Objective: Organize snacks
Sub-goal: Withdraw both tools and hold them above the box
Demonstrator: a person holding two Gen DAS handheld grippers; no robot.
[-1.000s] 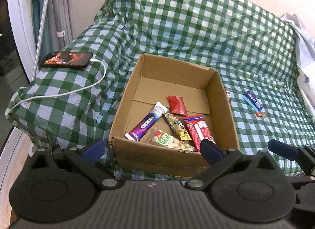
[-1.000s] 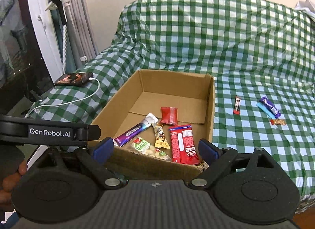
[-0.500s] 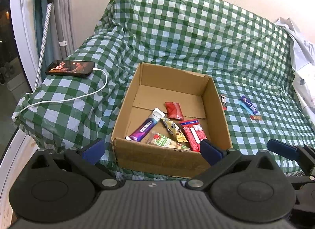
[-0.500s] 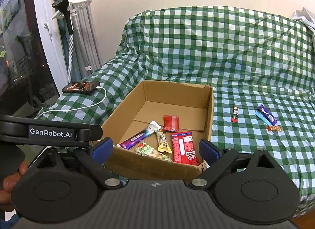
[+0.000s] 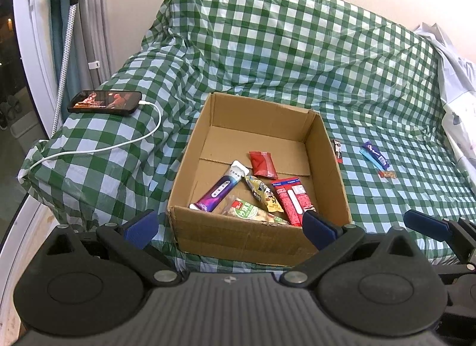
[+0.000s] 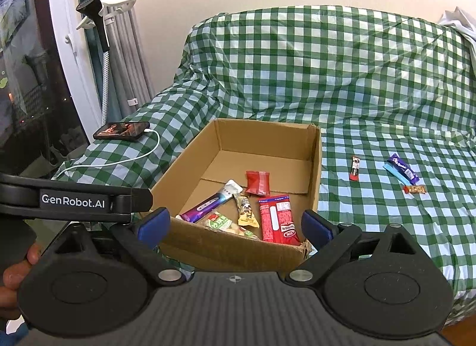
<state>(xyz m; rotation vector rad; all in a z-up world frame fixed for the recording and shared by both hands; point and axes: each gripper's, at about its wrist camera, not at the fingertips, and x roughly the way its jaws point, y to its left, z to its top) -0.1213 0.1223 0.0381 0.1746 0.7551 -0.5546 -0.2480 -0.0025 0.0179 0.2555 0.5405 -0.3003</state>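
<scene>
Both grippers, left (image 5: 229, 224) and right (image 6: 236, 225), pulled back, jaws apart, empty; five snacks in box (image 6: 315, 173), three bars (image 6: 400, 169) left on cloth.

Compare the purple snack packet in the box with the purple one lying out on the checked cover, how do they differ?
The purple packet in the box lies inside the cardboard box among other snacks; the purple packet on the cover lies outside, to the box's right. The boxed one has a white end; the other lies beside a light blue strip. The boxed one looks longer. Both lie flat, untouched by either gripper.
</scene>
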